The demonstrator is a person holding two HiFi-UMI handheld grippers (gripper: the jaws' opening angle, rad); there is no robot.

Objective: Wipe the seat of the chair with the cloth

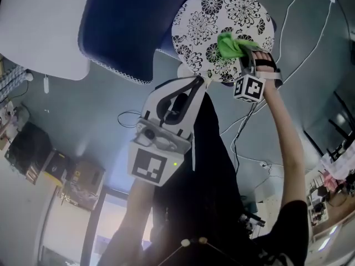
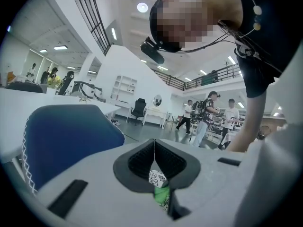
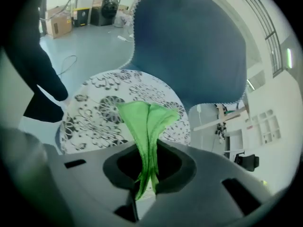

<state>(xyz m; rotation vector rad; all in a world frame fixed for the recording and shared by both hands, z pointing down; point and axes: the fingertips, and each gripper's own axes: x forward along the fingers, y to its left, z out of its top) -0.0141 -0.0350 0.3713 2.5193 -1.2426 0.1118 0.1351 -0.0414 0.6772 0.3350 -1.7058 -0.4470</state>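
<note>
The chair's round white seat (image 1: 217, 21) has a black flower print, and a blue backrest (image 1: 130, 24) stands behind it. A green cloth (image 1: 232, 44) lies bunched on the seat's near right part, with my right gripper (image 1: 249, 54) shut on it. In the right gripper view the cloth (image 3: 147, 119) fans out from between the jaws over the seat (image 3: 97, 112), below the backrest (image 3: 189, 41). My left gripper (image 1: 198, 80) is shut and empty, just off the seat's near edge. In the left gripper view its jaws (image 2: 154, 149) meet, and the backrest (image 2: 66, 136) is at left.
A white desk (image 1: 39, 29) stands left of the chair. Cardboard boxes (image 1: 80, 179) sit on the grey floor at lower left, and cables (image 1: 302, 21) run across it at right. Several people (image 2: 203, 117) stand far off in the hall.
</note>
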